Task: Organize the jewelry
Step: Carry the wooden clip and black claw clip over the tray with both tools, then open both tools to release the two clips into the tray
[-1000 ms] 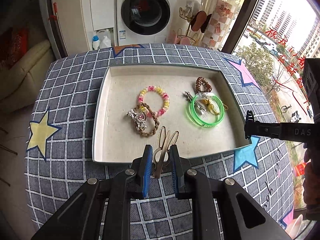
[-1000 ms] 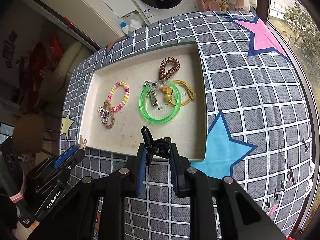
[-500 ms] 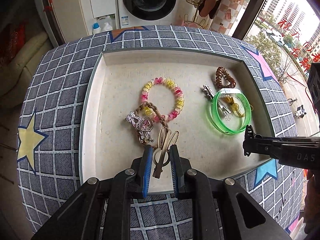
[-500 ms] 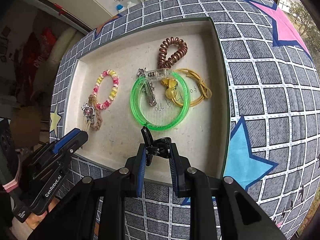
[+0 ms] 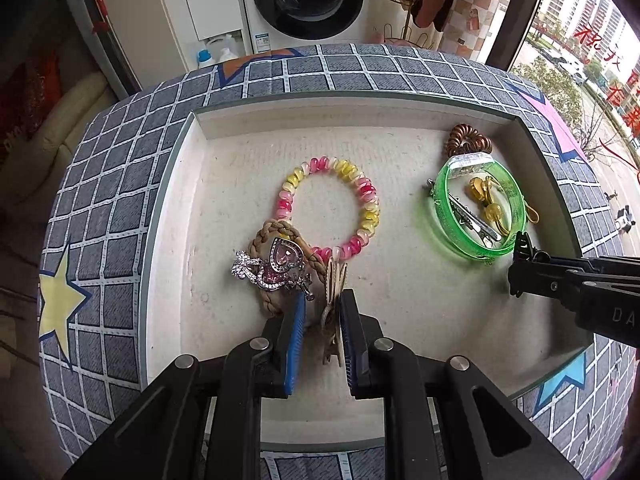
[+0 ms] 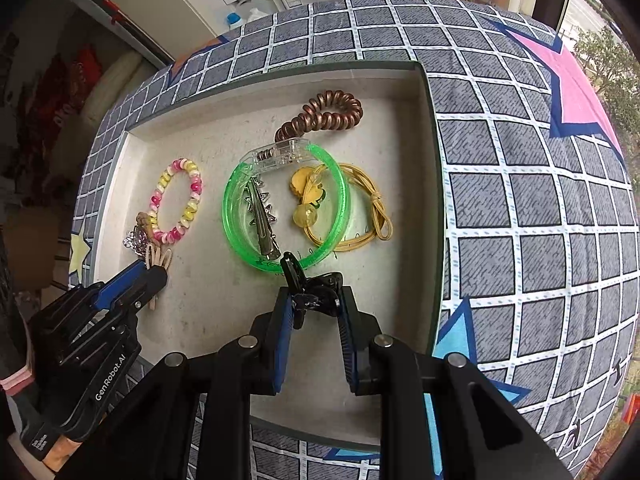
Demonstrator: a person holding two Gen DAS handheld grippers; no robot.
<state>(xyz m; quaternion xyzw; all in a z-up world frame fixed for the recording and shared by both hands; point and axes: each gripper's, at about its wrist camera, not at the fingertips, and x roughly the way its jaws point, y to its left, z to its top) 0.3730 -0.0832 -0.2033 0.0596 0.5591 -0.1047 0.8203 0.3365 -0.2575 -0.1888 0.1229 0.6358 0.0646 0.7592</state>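
The left claw [image 5: 322, 320] is pointing steeply down into the tray [image 5: 172, 184] and is gripping a beige hair clip [image 5: 334, 280] between its blue pads. The clip's tip is reaching just past the pads, touching or nearly touching the braided band [image 5: 276, 232] and the pink heart brooch [image 5: 280, 264], which are lying just ahead and left of this claw. The pink-and-yellow coil bracelet [image 5: 332, 208] is lying farther ahead.

The right claw [image 6: 314, 304] is clenched on a black clip [image 6: 308, 288], whose tip is sticking out ahead and seems to be meeting the near rim of the green bangle [image 6: 280, 208]; contact is hard to judge. Inside the bangle a silver clip [image 6: 260, 216] is lying, with a yellow tie [image 6: 360, 216] ahead and right, and a brown coil [image 6: 324, 116] beyond.
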